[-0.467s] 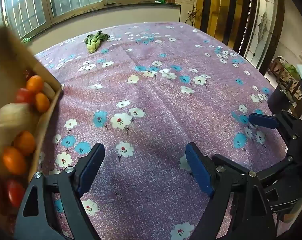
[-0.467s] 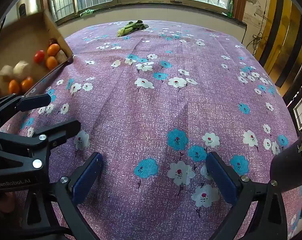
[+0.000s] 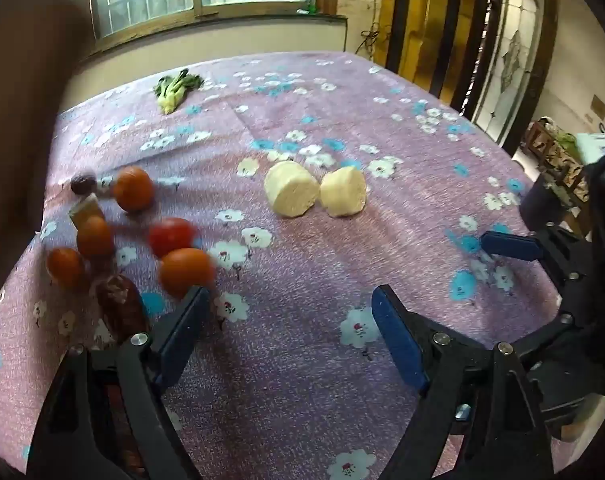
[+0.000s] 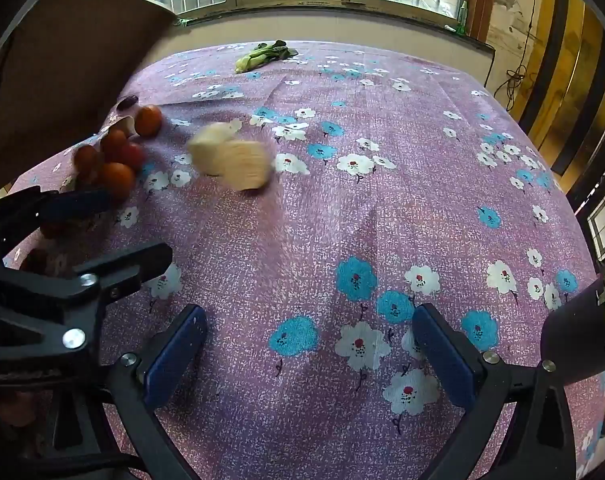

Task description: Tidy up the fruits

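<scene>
Left wrist view first: the fruit is loose on the flower-print cloth over the surface, so this looks like the very start, nothing sorted yet. The left gripper has its fingers spread wide with nothing between them. My count here: four oranges, e.g. the nearest orange, one red tomato, two pale cut chunks side by side mid-cloth, one small dark fruit, a brown mottled thing near the left finger, and a yellowish bit I can't identify. Bok choy sits far off by the window.

Right wrist view: the right gripper is equally released and empty, hovering over bare cloth well away from everything. The orange pile is up left, blurry, so no reliable count here; the pale chunks are smeared too. A brown cardboard box looms at left.

Next move, I'd guess: pick one piece, probably that nearest orange, and centre the fingers around it since round stuff may roll.
</scene>
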`<state>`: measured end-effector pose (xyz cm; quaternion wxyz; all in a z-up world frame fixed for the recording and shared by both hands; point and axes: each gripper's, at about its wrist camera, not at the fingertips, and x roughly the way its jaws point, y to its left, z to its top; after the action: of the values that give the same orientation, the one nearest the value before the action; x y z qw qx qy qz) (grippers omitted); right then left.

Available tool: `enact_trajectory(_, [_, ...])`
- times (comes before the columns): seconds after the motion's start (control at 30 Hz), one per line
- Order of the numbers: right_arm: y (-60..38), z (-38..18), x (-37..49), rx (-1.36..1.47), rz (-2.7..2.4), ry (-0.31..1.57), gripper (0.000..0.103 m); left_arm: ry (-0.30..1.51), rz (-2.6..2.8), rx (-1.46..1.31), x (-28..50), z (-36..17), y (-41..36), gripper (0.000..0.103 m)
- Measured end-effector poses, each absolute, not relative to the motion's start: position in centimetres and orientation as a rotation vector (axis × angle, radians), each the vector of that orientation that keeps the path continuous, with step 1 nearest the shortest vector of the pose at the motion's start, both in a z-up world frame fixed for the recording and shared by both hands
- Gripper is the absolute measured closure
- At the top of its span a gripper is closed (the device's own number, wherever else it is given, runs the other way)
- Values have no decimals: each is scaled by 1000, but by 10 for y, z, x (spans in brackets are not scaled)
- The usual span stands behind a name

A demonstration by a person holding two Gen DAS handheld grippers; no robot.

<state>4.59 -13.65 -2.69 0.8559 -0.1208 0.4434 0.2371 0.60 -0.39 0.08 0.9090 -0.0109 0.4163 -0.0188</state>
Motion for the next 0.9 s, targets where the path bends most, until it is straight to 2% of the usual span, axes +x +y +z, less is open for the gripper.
enact_trajectory(0.2, [-138, -28, 45, -256, 497, 932, 0, 810, -98, -67, -3, 15, 10, 20])
enact_trajectory(0.73, [-138, -28, 45, -257, 497, 929, 0, 832, 66, -235, -66, 40, 83, 20])
enact_trajectory(0.9, [-138, -28, 45, -257, 497, 929, 0, 853, 125, -187, -85, 39, 80, 19])
